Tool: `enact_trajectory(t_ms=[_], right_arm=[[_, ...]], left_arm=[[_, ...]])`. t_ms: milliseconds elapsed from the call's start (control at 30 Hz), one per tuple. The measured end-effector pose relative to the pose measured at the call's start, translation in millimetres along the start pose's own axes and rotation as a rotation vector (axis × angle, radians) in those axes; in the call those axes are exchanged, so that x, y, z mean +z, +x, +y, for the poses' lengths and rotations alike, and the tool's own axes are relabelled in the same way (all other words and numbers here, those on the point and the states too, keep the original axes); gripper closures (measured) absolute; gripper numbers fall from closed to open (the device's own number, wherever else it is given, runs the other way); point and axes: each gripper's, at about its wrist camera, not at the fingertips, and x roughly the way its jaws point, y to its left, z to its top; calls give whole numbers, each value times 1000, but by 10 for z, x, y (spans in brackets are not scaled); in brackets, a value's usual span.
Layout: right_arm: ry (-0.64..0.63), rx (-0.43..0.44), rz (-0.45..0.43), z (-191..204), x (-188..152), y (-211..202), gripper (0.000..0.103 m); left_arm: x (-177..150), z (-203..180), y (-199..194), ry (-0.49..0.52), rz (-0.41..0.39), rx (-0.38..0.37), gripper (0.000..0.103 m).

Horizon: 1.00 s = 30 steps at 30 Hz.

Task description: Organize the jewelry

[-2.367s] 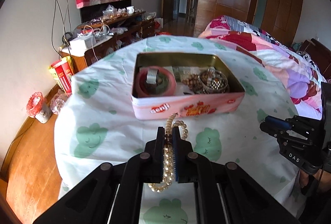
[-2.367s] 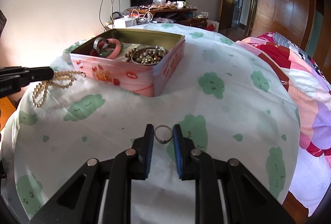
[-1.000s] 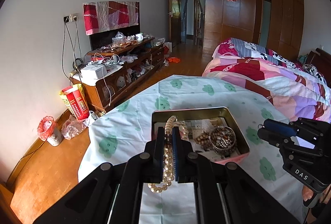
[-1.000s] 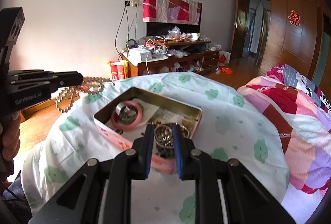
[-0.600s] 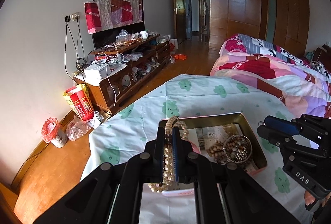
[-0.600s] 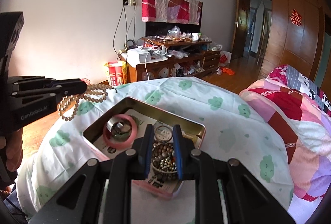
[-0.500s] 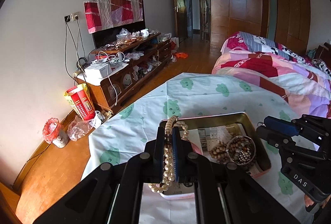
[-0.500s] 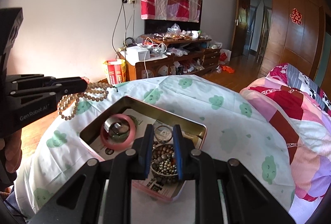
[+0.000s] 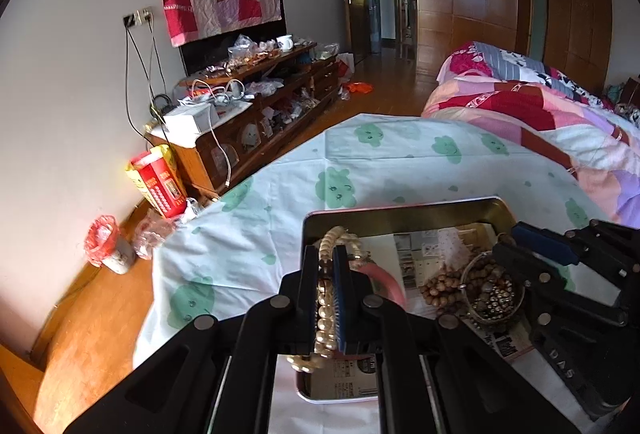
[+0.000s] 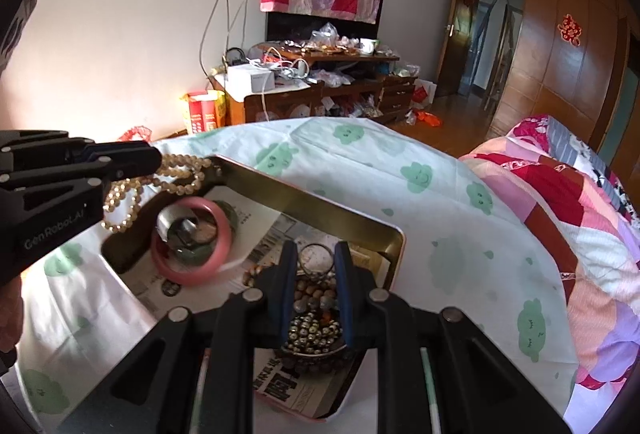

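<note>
My left gripper [image 9: 327,254] is shut on a cream pearl necklace [image 9: 325,318] and holds it above the left end of the open pink tin [image 9: 404,211]. The necklace also shows in the right wrist view [image 10: 176,173], hanging from the left gripper [image 10: 154,157]. My right gripper [image 10: 316,254] is shut on a thin metal ring [image 10: 316,261] above the tin's right part [image 10: 320,209]. In the tin lie a pink bangle [image 10: 192,242], brown wooden beads [image 9: 442,288] and a small bowl of metal beads [image 10: 314,330].
The tin stands on a table under a white cloth with green prints [image 9: 360,161]. A bed with a pink and red quilt [image 9: 540,113] is at the right. A cluttered wooden cabinet [image 9: 248,105] stands against the far wall, with bags [image 9: 156,181] on the wooden floor.
Both grippers have moved forward and lower over the tin, which now looks larger and closer. The necklace and the ring are still held.
</note>
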Motion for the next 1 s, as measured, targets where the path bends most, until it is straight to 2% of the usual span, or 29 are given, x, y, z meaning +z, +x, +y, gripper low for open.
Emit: enact_trajectory(t_ms=[100,167,200,233,267,300,367,1000], right_arm=[[-6,-18,2,12,-31,20,76],[-2,-15,7,4,-54,25,59],[1,-23,4,-6,-61,16,55],[4,-29,2,-12,-68,9,47],[10,-35,-3,-18,-75,-9,38],[16,-43,-13,-25,-84,-40,34],[22,-66,-30,-31,-91,-94,27],[47,-76,-51,-67,-113,-230,23]], left_arm=[[-3,-17,-13,11,-4,20,96],[1,-27,-21,21,0,17,93],[2,-25,-31,21,-2,34,87],[6,-14,-40,18,-4,42,83],[4,6,-56,13,-7,47,65],[0,30,-82,5,-15,56,45],[-17,87,-163,-14,-53,74,29],[-113,346,-212,-84,-24,67,28]])
